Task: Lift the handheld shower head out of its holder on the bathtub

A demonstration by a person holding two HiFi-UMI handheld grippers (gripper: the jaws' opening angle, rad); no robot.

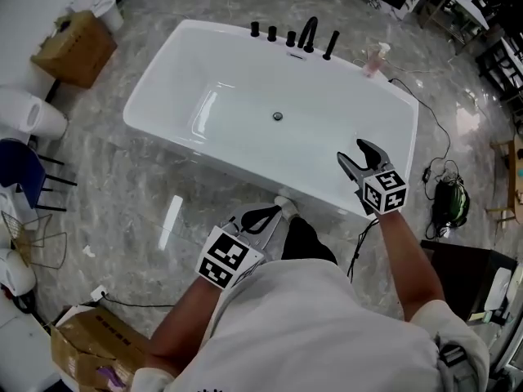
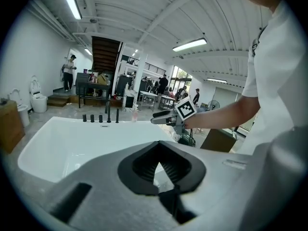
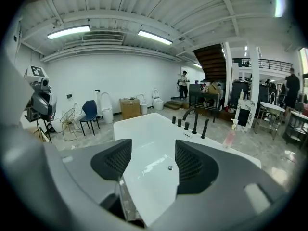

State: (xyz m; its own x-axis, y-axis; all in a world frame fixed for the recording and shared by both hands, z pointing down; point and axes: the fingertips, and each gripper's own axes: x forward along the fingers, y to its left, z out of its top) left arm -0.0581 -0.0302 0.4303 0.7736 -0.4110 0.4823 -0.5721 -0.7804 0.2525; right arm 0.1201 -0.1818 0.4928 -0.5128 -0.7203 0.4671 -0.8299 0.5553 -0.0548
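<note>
My head camera looks steeply down on the bathtub (image 1: 343, 121) from its near side. The cameras on my left tool (image 1: 265, 216) and right tool (image 1: 358, 155) look low across it. All three views share the black taps (image 1: 292, 37).

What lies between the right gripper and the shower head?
Only bare tub: the head view shows nothing in its white inside from the right gripper to the shower head. The bottle stands aside on the rim.

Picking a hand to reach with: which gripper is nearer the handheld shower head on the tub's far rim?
Right. The right gripper is over the bathtub near its right rim, short of the handheld shower head; the left gripper is outside the near rim, farther away.
</note>
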